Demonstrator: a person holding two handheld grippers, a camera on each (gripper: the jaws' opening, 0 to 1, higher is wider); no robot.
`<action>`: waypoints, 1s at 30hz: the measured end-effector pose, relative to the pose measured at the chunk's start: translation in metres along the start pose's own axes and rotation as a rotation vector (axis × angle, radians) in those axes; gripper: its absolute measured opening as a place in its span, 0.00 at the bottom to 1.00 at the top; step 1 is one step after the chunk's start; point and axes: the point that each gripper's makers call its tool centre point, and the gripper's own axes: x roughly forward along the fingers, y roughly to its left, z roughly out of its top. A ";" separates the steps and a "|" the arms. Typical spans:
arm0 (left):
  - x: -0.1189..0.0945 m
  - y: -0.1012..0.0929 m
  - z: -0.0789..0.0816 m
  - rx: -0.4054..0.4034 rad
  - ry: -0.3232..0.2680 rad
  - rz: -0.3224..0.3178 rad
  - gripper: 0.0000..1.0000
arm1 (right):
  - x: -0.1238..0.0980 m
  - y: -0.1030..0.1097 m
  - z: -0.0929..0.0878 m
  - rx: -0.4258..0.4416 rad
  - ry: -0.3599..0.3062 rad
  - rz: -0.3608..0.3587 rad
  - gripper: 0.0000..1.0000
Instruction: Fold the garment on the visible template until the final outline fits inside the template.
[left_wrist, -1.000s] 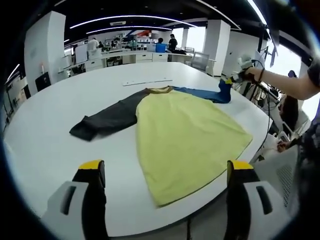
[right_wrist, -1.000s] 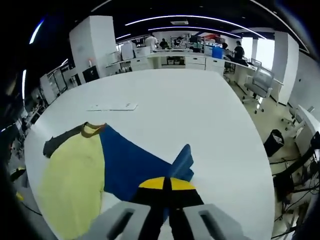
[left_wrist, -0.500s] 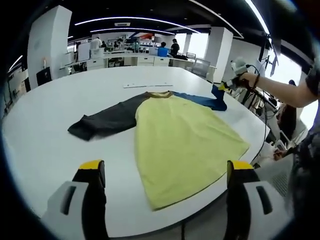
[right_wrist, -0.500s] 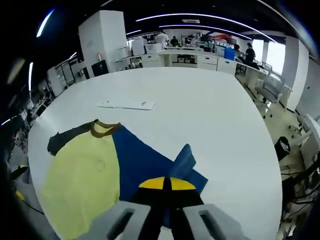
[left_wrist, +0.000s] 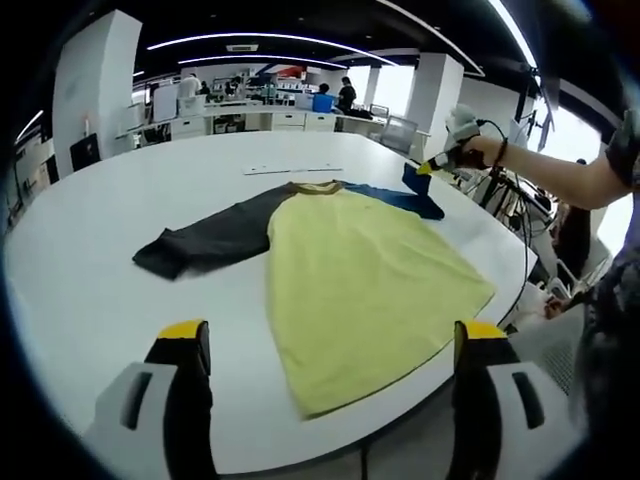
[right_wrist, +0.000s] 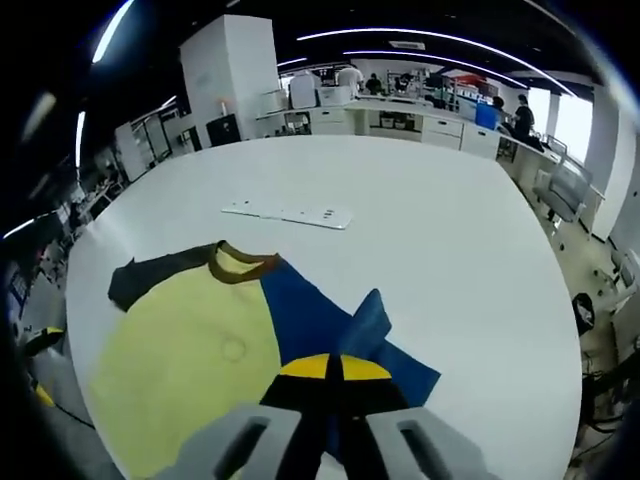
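Now, left gripper view:
Garment: a shirt lying flat on the white table, with a pale yellow body, a brownish collar, one dark grey sleeve spread toward the table's middle and one blue sleeve toward the table's far right edge.
Hem: the yellow lower edge lies close to the near edge of the table.
Left gripper: its two yellow-tipped jaws stand wide apart with nothing between them, over the near edge of the table.
Right gripper: held in a person's hand at the far right edge, pinching the blue cuff and lifting it off the table.
Hard to make out: a flat white strip beyond the collar; too small to tell what it is.

Right gripper view:
Garment: yellow body lower left, collar pointing to the table's middle, grey sleeve beyond it toward the left edge.
Blue sleeve: runs from the collar to the jaws; its end stands up in a fold just above the yellow tips.
Right gripper: jaws pressed together on the blue cloth.
Hidden: the sleeve's cuff under the jaws; the yellow hem is cut off at the bottom.
White strip: flat on the table past the collar, apart from the shirt; markings unreadable.
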 end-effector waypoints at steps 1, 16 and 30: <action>0.000 0.000 0.000 0.001 0.000 -0.001 0.98 | 0.001 0.002 0.001 0.000 -0.001 0.003 0.00; 0.001 -0.002 -0.001 0.001 0.010 -0.004 0.98 | 0.016 0.053 0.019 -0.028 -0.017 0.074 0.00; 0.002 -0.003 -0.003 -0.022 0.009 -0.003 0.97 | 0.027 0.101 0.035 -0.059 -0.039 0.141 0.00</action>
